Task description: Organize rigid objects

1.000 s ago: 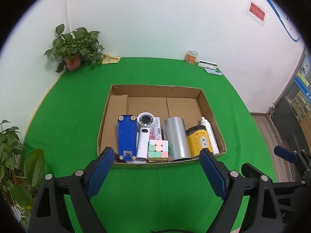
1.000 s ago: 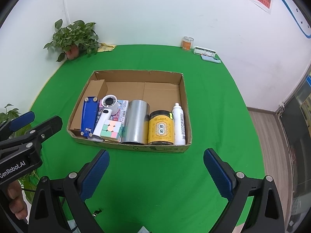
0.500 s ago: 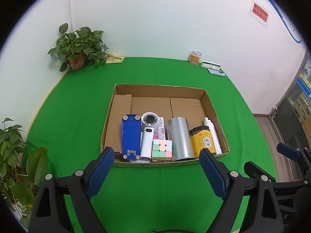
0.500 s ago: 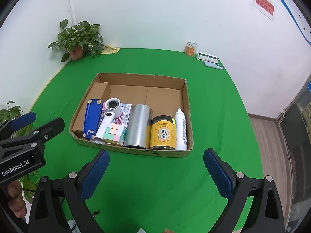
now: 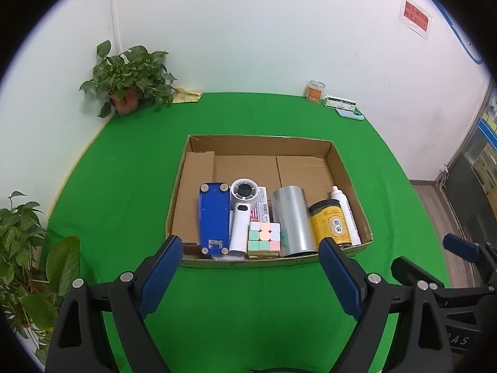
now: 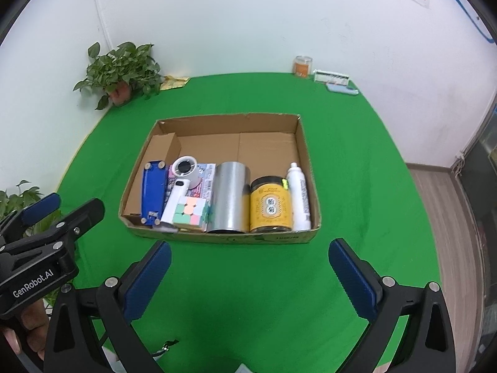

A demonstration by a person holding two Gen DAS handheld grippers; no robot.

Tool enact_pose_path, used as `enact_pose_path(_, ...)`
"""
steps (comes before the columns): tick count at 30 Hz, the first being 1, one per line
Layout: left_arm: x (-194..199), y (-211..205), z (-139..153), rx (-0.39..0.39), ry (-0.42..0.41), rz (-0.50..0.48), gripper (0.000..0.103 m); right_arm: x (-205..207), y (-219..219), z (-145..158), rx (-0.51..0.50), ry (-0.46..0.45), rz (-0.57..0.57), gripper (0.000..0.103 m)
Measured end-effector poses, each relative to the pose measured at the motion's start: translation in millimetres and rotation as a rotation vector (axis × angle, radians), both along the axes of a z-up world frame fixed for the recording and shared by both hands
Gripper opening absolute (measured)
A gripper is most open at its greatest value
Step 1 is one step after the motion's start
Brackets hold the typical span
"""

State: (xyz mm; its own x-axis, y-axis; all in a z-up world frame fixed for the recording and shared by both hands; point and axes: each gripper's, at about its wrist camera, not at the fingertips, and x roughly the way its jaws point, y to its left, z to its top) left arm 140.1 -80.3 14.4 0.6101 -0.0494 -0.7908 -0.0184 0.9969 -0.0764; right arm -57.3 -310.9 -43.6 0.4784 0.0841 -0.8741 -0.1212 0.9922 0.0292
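An open cardboard box (image 5: 348, 180) (image 6: 307, 168) sits on the green table. Along its near side lie a blue flat device (image 5: 213, 217) (image 6: 152, 190), a white handheld fan (image 5: 242, 214) (image 6: 181, 183), a pastel puzzle cube (image 5: 264, 235) (image 6: 190, 210), a silver cylinder (image 5: 293, 219) (image 6: 230, 195), a yellow jar (image 5: 330, 225) (image 6: 271, 206) and a white bottle (image 5: 344, 211) (image 6: 299, 195). My left gripper (image 5: 250, 272) is open and empty, in front of the box. My right gripper (image 6: 248, 275) is open and empty, also in front of the box.
A potted plant (image 5: 130, 82) stands at the back left corner. A small orange jar (image 5: 315, 90) and flat boxes (image 5: 341, 104) sit at the back right by the wall. More leaves (image 5: 28, 255) hang at the near left edge. Floor lies to the right.
Both grippers have drawn slightly back and tilted up, so the box sits lower in the views. Nothing in the box has moved. Both jaws stay open.
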Motion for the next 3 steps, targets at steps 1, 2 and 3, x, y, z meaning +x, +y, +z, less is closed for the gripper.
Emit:
enact_pose_path(1, 0.7, 0.2, -0.1, 0.003, 0.000, 0.004, 0.089, 0.3, 0.2, 0.0, -0.005, -0.002, 0.000, 0.102)
enact_pose_path(2, 2.0, 0.5, -0.5, 0.006, 0.002, 0.007, 0.089, 0.9, 1.1, -0.7, -0.013, 0.000, 0.001, 0.102)
enact_pose_path(3, 3.1, 1.0, -1.3, 0.005, 0.009, 0.006, 0.089, 2.4, 2.2, -1.8, -0.029, 0.004, 0.001, 0.102)
